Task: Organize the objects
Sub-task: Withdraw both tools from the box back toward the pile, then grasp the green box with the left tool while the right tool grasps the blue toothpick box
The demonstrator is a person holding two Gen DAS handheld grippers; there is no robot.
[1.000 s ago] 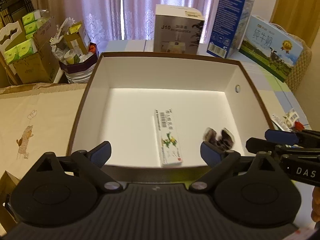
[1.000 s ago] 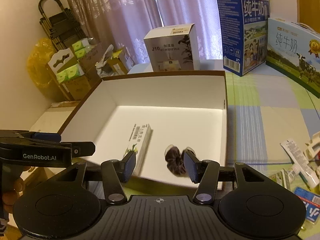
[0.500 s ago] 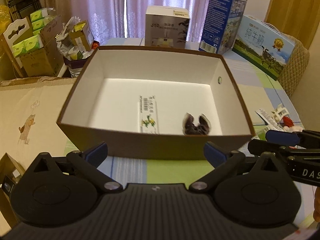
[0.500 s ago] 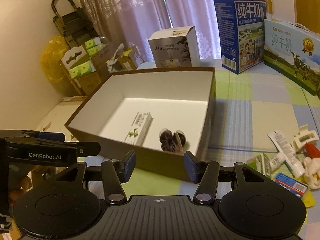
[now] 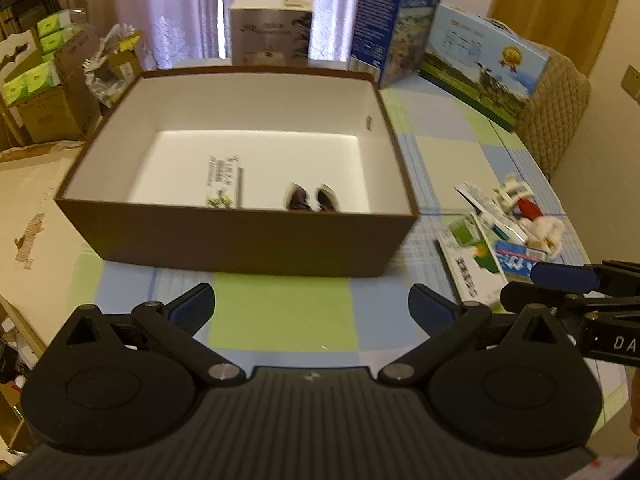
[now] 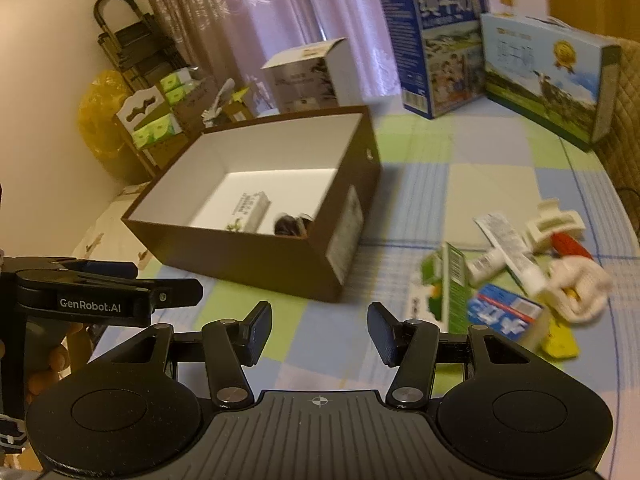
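Your left gripper [image 5: 311,303] and right gripper [image 6: 319,330]: fingers spread, empty, before the brown box [image 5: 240,240] on the worktop [image 5: 280,312].

Backlit purple curtains [image 6: 256,8] behind checked tablecloth [image 6: 480,168]

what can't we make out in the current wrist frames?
- Dark item in the brown box: the near wall cuts off its lower part in both views, blurred; identity unclear.
- White carton in the box: print too small, bottom hidden by the wall.
- Pile of items on the table: motion blur in the right wrist view, overlapping; labels unreadable.
- Right tool: left wrist frame edge cuts it off.
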